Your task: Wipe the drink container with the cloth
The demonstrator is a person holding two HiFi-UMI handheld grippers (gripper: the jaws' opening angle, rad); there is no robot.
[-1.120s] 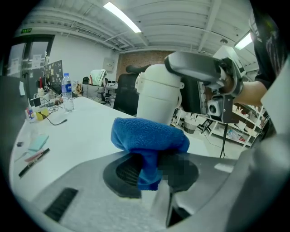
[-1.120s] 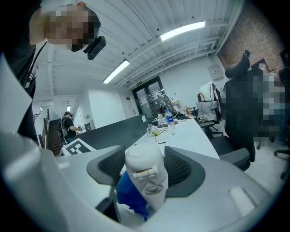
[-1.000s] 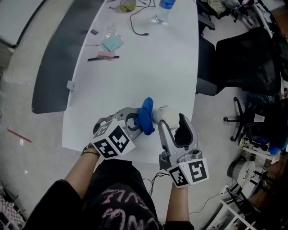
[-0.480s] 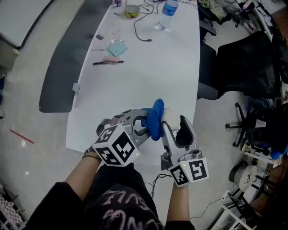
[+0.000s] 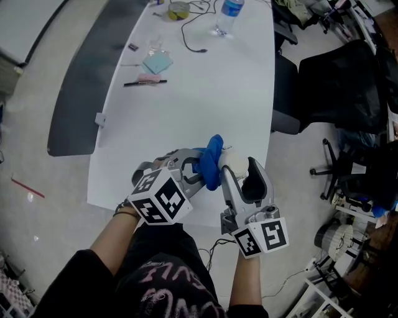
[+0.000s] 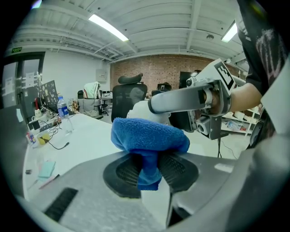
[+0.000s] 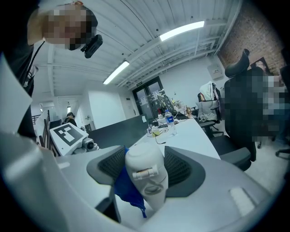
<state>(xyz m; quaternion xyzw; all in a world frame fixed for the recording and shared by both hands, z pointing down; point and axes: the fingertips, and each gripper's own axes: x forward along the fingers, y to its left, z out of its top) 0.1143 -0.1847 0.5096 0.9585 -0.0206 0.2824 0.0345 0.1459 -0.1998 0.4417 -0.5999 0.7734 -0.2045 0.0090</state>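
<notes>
- Your left hand-held gripper (image 6: 149,170) has its jaws drawn almost together. They are clamped on a fold of the blue cloth (image 6: 149,136), and the rest of the cloth bunches over the jaw tips.
- Your right hand-held gripper (image 7: 144,170) stands wide, with both pads pressed on the white drink container (image 7: 145,174) between them.
- In the right gripper view the cloth lies against the container's left side. A tail of it hangs down beside that gripper's left pad.
- Container and cloth are over the near edge of the white counter (image 5: 205,93), between your two hands.
- Head view: the right gripper's jaws cover the container's lower body, so only its rounded top shows. You cannot tell whether it rests on the counter.
- Left gripper view: the cloth and the right gripper's jaw hide most of the container.
- At the counter's far end, a water bottle (image 5: 227,13) is cut off by the frame edge. The small items beside it are too small to identify.
</notes>
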